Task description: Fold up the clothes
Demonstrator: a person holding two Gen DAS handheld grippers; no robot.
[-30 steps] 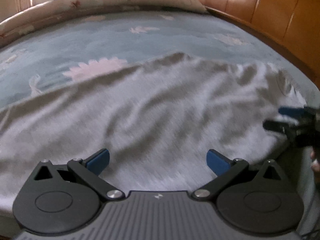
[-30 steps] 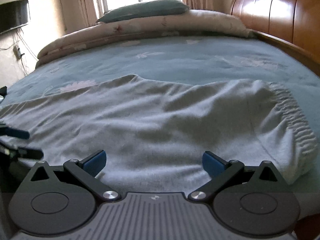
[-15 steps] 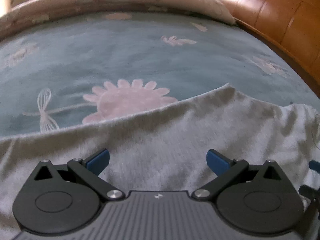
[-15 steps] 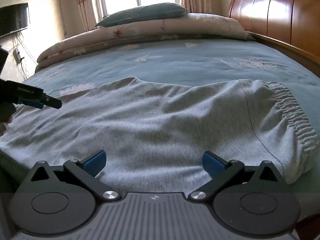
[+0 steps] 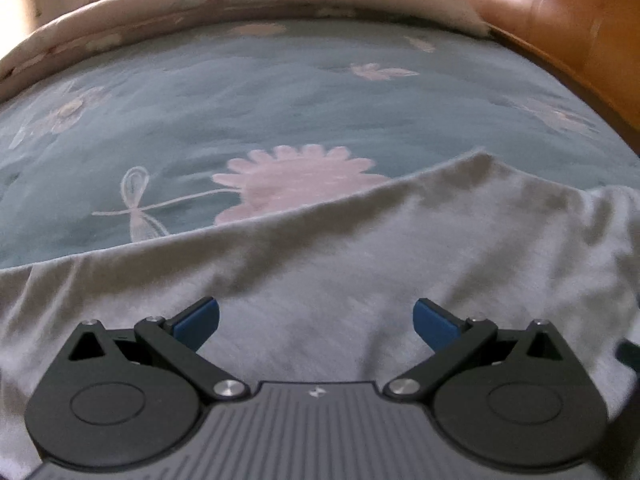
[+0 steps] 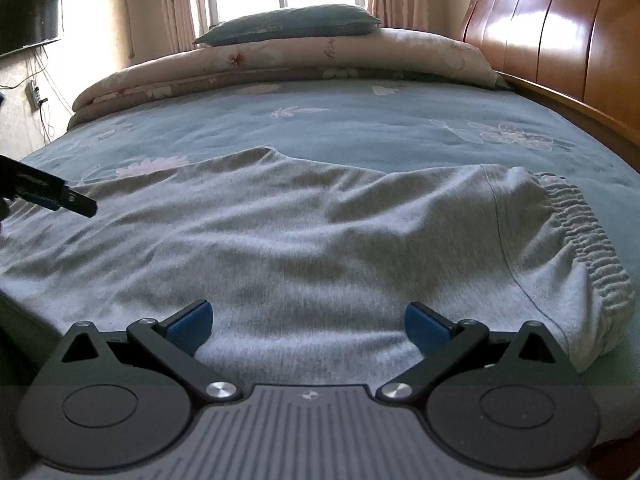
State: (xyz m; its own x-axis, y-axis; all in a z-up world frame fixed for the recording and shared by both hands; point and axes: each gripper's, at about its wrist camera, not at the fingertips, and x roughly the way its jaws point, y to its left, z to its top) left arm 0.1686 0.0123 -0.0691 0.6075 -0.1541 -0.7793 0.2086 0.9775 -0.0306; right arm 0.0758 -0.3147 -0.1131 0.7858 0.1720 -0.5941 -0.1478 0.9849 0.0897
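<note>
Each gripper: black linkages, blue pads (silver screws), ribbed grey body.

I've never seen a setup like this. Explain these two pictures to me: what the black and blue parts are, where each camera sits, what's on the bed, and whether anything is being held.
No robot is here: a person holds a two-finger grasping tool in each hand, and a wide-angle camera on each tool looks forward along its fingers. One picture comes from the left tool, the other from the right tool. The black arms with blue pads at the bottom of each picture are that tool's own fingers. Both stand wide open and hold nothing.

On the bed lie grey sweatpants, spread out and wrinkled on a blue flowered sheet, their elastic waistband to the right. At the far side sit a rolled quilt and a pillow. The dark shape at the right-hand picture's left edge is the left tool, seen from the side.
</note>
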